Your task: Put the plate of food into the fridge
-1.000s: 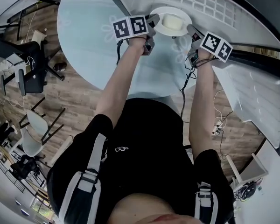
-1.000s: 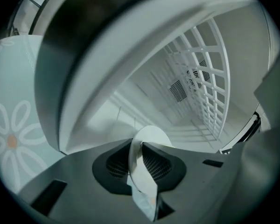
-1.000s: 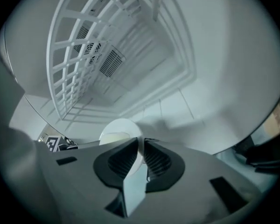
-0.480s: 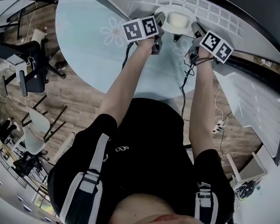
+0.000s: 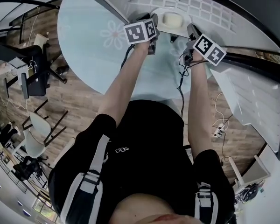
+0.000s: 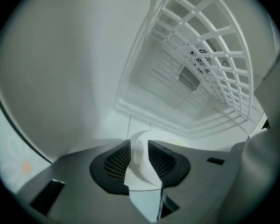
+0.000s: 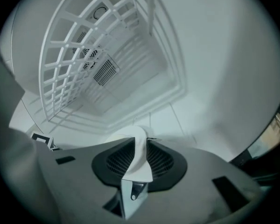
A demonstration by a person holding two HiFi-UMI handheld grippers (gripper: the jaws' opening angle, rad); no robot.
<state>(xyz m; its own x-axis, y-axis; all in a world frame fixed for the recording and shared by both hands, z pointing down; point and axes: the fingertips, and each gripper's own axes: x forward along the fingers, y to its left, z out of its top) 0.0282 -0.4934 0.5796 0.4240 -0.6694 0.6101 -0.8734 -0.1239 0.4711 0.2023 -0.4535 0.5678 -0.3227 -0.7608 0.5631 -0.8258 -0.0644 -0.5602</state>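
White plastic lines the open fridge (image 6: 65, 69), and its wire shelf (image 5: 196, 1) spans the top of the compartment in both gripper views. A second ago the plate sat out in front of the fridge, over the round pale-blue surface (image 5: 88, 36) with flower prints. Now the plate (image 5: 170, 28) lies further in, at the front edge of the compartment floor and below the wire shelf; whether it already rests on that floor cannot be told. The pale block of food (image 5: 171, 18) sits in the middle of the plate, as before. Both arms reach further forward than they did. The left gripper (image 5: 154, 20) is at the plate's left edge, and its jaws are opening: the white rim (image 6: 140, 155) stands between the ribbed pads (image 6: 116, 162) with slack beside it, where earlier they were closer together. The right gripper (image 5: 190, 31) is at the plate's right edge, its pads (image 7: 161, 160) clamped on the rim (image 7: 139, 153).
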